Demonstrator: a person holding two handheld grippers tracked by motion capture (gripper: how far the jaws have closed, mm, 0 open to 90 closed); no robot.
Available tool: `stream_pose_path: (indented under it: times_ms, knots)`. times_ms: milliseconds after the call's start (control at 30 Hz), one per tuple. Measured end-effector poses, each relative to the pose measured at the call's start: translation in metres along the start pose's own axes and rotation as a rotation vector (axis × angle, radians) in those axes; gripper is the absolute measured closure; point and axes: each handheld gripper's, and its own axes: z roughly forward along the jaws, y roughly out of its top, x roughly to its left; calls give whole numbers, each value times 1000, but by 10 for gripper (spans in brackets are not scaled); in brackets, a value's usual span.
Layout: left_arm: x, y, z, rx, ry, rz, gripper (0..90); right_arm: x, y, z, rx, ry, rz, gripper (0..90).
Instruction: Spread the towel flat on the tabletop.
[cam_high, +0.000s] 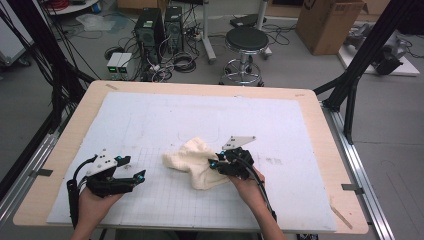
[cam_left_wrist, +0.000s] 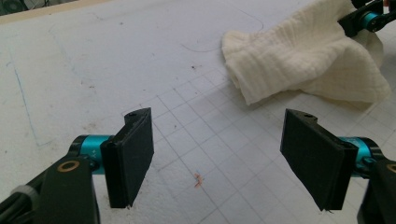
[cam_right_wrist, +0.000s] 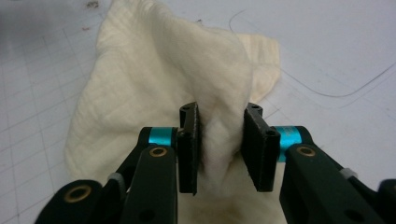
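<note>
lab | computer towers (cam_high: 159, 27) | floor cables (cam_high: 182, 62) | stool (cam_high: 246, 47)

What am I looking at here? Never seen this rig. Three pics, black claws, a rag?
No robot: a person holds a two-jaw gripper in each hand. The high view looks down on a wooden table covered by a white gridded mat. The other two pictures come from cameras riding on the grippers, looking along their black jaws. The left gripper is open over bare mat, holding nothing. The right gripper has its jaws closed on a bunched fold of the cream cloth, which lies crumpled mid-mat.
</note>
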Motion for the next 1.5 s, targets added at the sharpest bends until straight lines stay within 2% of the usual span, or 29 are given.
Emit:
stream_pose_path:
  times_ms: [67,233,333,400,500,700,767,867,1033,1233,1300,1400,1500]
  knots:
    - [0,0,0,0,-2,1,262,1,1,-3,-15,-7,-9,642]
    - [-2,1,-1,-7,-4,6,262,0,1,-12,-61,8,11,543]
    - [-3,1,-1,-9,-9,8,263,1,1,-19,-88,9,-1,502]
    - [-4,1,0,-9,-10,10,263,2,0,-24,-94,5,-9,494]
    - [-6,2,1,-10,-18,12,263,2,-4,-30,-101,27,-11,473]
    - [-9,3,4,-9,-34,9,263,1,-16,-36,-66,66,-19,432]
    - [-10,3,6,-8,-40,14,265,3,-23,-36,-35,55,-49,434]
    - [-13,4,11,-3,-47,19,269,4,-34,-38,-13,36,-71,456]
    - [-16,5,20,4,-61,20,283,-4,-47,-43,5,16,-58,500]
    - [-17,8,32,8,-88,5,333,-10,-50,-30,79,-4,-60,570]
    - [-18,8,37,11,-100,0,374,-11,-51,-26,100,3,-62,618]
    - [-20,10,48,37,-111,4,393,-12,-52,-25,91,21,-55,726]
    - [-21,11,59,76,-141,7,410,-11,-52,-26,93,45,-51,847]
